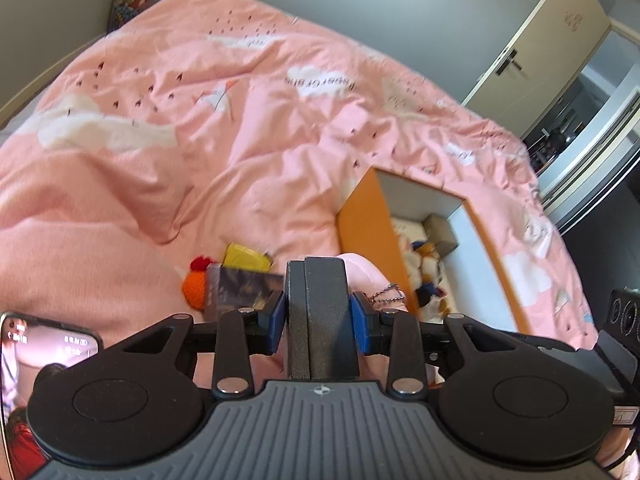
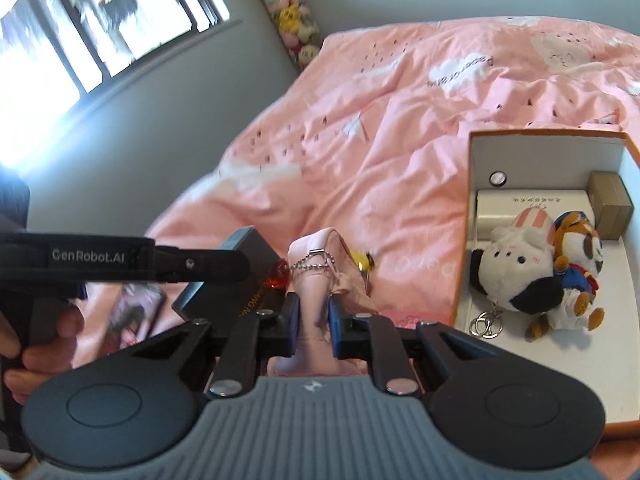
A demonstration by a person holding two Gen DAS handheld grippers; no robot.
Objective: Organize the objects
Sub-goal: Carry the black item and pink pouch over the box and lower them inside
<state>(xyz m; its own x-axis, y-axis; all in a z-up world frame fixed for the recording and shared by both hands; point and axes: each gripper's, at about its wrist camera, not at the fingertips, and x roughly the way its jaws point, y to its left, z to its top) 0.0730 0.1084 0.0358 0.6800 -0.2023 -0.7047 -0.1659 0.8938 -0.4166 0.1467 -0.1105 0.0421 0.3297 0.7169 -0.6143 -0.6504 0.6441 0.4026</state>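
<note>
My left gripper (image 1: 318, 314) is shut on a dark grey box (image 1: 318, 300), held upright above the pink bed; the box also shows in the right wrist view (image 2: 248, 248). My right gripper (image 2: 314, 314) is shut on a pink plush toy (image 2: 316, 276) with a ball chain (image 2: 310, 262). The pink toy shows behind the box in the left wrist view (image 1: 360, 268). An orange box with a white inside (image 2: 464, 216) lies on the bed to the right and holds a white plush (image 2: 508, 264), a tiger plush (image 2: 576, 264), a small brown box (image 2: 610, 204) and key rings (image 2: 486, 324).
On the pink duvet (image 1: 240, 140) lie an orange knitted toy (image 1: 194, 284), a yellow packet (image 1: 244, 258) and a dark printed box (image 1: 236, 288). A phone (image 2: 136, 308) lies on the bed at left. A wardrobe (image 1: 540, 40) stands beyond the bed; a window (image 2: 100, 20) is at far left.
</note>
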